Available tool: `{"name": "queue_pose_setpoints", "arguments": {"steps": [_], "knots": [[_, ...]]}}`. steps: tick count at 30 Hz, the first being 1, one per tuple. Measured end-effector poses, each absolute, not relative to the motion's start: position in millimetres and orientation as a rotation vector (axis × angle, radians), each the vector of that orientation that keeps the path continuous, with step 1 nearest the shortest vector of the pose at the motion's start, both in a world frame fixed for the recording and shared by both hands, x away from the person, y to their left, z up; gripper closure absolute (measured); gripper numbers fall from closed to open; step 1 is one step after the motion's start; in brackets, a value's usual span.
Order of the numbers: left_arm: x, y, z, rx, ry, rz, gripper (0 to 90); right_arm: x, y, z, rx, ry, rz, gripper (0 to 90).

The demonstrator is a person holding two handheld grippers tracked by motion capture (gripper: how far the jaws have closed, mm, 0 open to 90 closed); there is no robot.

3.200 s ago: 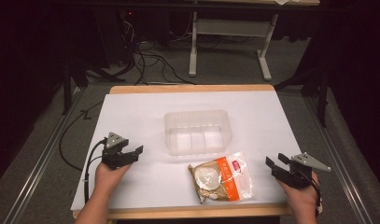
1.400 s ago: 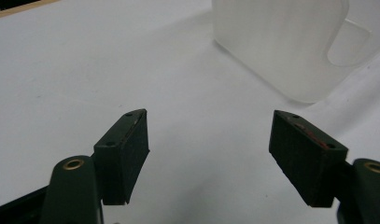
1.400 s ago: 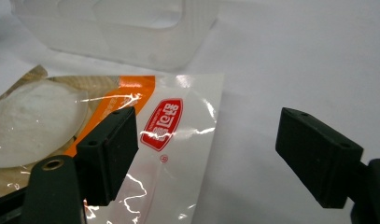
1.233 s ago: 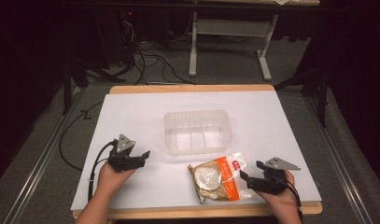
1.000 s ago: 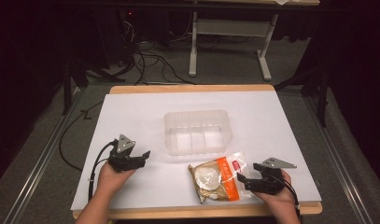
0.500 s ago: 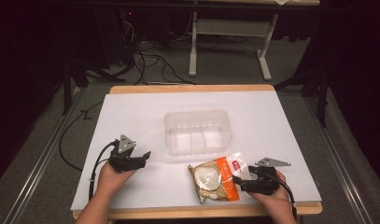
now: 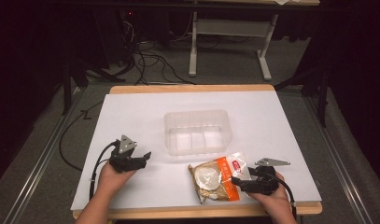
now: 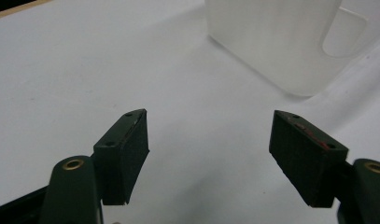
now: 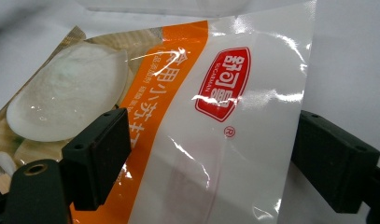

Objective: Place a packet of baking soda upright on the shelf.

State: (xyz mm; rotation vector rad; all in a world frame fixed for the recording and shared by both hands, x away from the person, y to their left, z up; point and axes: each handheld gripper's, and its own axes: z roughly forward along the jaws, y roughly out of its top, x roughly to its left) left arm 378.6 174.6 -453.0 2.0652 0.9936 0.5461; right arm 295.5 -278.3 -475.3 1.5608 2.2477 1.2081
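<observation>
clear plastic tub [image 7: 198, 131] sits bare on the surface [image 7: 131, 116]; right claw [image 7: 236, 181] spread wide around the snack packet [image 7: 217, 176]; left claw [image 7: 143, 158] released, holding 0 things

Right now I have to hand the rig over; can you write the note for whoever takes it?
Left tongs: open, holding nothing, over bare table left of the clear plastic tub.
Right tongs: open, jaws astride the right end of the snack packet, not yet closed on it.
Packet lies flat at the table's near edge, just in front of the tub.
Done: right tongs lined up on the packet.
Left, probably: close, lift, set the packet in the tub.
</observation>
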Motion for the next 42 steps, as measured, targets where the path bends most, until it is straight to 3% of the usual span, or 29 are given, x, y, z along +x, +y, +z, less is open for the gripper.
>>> {"name": "queue_pose_setpoints", "arguments": {"steps": [12,34,38,42], "knots": [[378.4,173.3,-453.3,2.079,0.983,0.553,28.9,289.1,-279.6,-464.0,1.515,2.209,1.296,17.4],[377.6,172.5,-453.0,2.085,0.976,0.563,28.9,268.2,-252.2,-445.5,1.288,2.281,1.382,46.7],[377.4,172.6,-452.8,2.087,0.974,0.564,28.8,266.3,-254.0,-440.6,1.275,2.237,1.390,71.5],[377.5,172.7,-452.8,2.088,0.974,0.566,28.9,265.8,-260.7,-435.1,1.287,2.208,1.411,89.1]]}}
